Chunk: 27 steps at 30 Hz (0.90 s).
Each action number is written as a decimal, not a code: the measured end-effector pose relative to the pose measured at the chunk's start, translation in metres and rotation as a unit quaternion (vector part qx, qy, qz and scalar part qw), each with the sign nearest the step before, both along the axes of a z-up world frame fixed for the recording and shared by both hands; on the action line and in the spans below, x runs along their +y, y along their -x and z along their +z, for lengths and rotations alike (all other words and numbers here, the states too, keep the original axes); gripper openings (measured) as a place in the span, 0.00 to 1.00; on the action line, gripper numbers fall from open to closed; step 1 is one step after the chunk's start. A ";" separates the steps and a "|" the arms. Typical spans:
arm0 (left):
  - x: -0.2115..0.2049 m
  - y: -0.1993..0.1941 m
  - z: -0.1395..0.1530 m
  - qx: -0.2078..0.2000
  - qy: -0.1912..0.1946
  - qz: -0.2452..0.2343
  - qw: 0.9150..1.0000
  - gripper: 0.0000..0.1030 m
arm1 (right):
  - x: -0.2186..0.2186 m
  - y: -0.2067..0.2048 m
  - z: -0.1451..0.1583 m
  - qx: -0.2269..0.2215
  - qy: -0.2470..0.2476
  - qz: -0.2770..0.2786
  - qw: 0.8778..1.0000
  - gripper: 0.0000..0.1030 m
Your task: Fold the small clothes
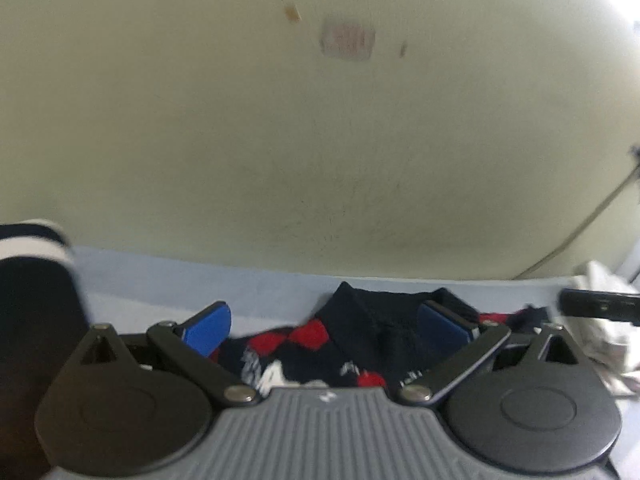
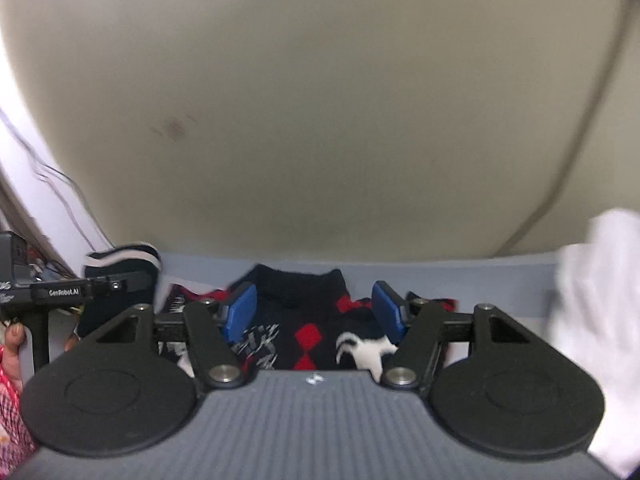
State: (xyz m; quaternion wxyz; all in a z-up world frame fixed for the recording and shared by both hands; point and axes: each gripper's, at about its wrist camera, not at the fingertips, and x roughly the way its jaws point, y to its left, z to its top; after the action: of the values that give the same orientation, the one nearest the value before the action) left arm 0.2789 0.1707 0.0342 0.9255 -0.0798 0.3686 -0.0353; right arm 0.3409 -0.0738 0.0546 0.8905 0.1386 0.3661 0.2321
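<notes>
Two grippers, left gripper (image 1: 334, 322) and right gripper (image 2: 316, 310), both with jaws wide apart and gripping nothing, above a dark sweater (image 2: 304, 304) with red diamonds lying on the blue sheet (image 1: 168, 284).

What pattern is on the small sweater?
Navy with red diamonds and white motifs, clearest in the right wrist view: sweater.

Dark argyle sweater (image 2: 304, 320) between spread blue fingers (image 2: 240, 312)

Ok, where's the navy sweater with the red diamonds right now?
The navy sweater lies flat on the pale blue surface by the wall, centred in both wrist views, with a striped dark garment to its left and white cloth to its right.
</notes>
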 end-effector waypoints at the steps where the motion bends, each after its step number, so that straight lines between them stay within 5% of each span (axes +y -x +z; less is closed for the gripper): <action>1: -0.004 -0.011 -0.007 0.011 -0.001 0.001 1.000 0.96 | 0.008 -0.014 -0.007 0.010 0.006 0.003 1.000 0.65; 4: -0.011 -0.050 -0.032 0.052 -0.005 0.003 0.999 0.80 | 0.036 -0.049 -0.030 0.030 0.036 0.021 0.999 0.65; 6: -0.015 -0.061 -0.048 0.079 -0.008 0.003 0.997 0.42 | 0.048 -0.067 -0.045 0.046 0.044 0.027 0.998 0.65; 8: -0.020 -0.066 -0.054 0.079 -0.019 -0.004 0.997 0.29 | 0.054 -0.079 -0.059 0.064 0.049 0.029 0.996 0.64; 9: -0.023 -0.065 -0.054 0.080 -0.020 -0.016 0.996 0.15 | 0.057 -0.082 -0.065 0.070 0.053 0.035 0.995 0.54; 10: -0.025 -0.063 -0.052 0.078 -0.016 -0.022 0.997 0.12 | 0.060 -0.080 -0.067 0.069 0.056 0.047 0.995 0.27; 11: -0.027 -0.058 -0.048 0.074 -0.022 -0.023 0.997 0.10 | 0.063 -0.076 -0.065 0.061 0.059 0.056 0.995 0.18; 16: -0.028 -0.001 -0.007 0.015 -0.015 -0.038 0.999 0.09 | 0.063 -0.027 -0.021 -0.027 0.048 0.067 0.996 0.14; 22: -0.021 0.137 0.052 -0.086 0.009 -0.062 0.994 0.09 | 0.064 0.094 0.032 -0.142 0.067 0.109 0.982 0.12; 27: -0.022 0.266 0.055 -0.138 0.017 -0.071 0.988 0.09 | 0.055 0.206 0.040 -0.208 0.062 0.130 0.967 0.11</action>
State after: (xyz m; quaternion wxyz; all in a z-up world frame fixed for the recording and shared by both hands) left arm 0.0125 0.1487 0.0894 0.9611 -0.0636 0.2416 -0.1179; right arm 0.1349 -0.0183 0.0946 0.9161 -0.0171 0.2012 0.3465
